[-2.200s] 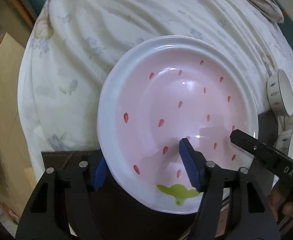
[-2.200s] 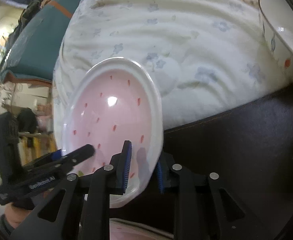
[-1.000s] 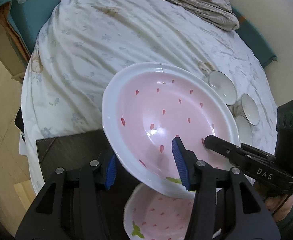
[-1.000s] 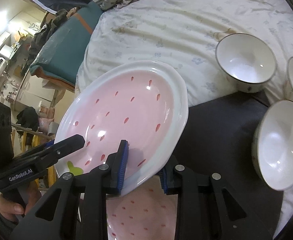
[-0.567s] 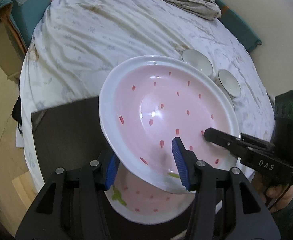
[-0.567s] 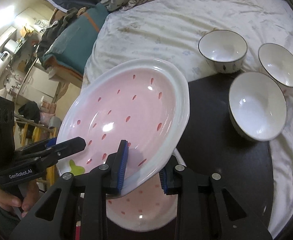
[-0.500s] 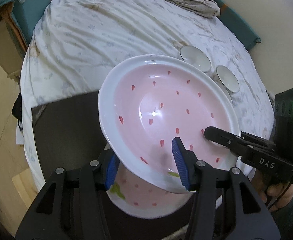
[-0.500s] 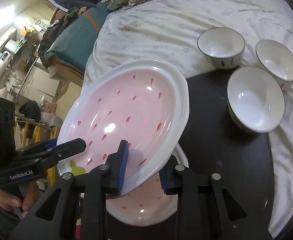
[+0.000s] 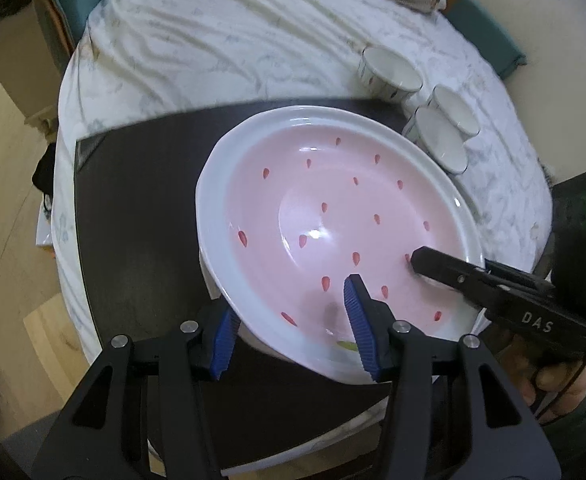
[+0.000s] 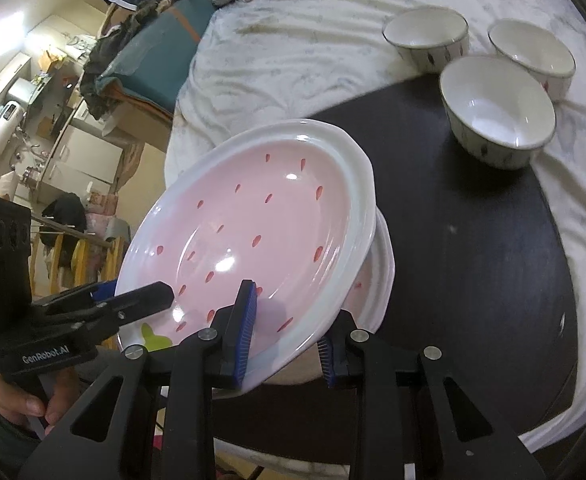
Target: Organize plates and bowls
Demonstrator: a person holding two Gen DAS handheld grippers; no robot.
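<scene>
1. Two grippers on one plate (image 9: 333, 224): any mismatch in lowering rate or release timing risks tipping it, judging from the tilt in the right wrist view.
2. Second plate (image 10: 381, 264) directly underneath, mostly hidden. Off-centre drop likely to chip a rim or skid the stack across the dark board (image 9: 141, 208).
3. Glazed rim, narrow pad contact; possible slip if either grip loosens early.
4. Three bowls (image 10: 497, 116) near the plate's far edge, at the board corner and on the bedsheet (image 9: 221, 44). Sideways swing could knock the closest one.
5. Left gripper (image 9: 293, 324): clamped on the near rim, one blue pad inside the pink well, the other under the rim. Gap roughly rim-thick, nothing else touched.
6. Right gripper (image 10: 289, 328): same pinch on the plate's right-hand rim, one pad on top, one below. Narrow opening, set by the plate.
7. Plate position: held aloft, tilted, just above the lower plate; contact between the two not discernible.
</scene>
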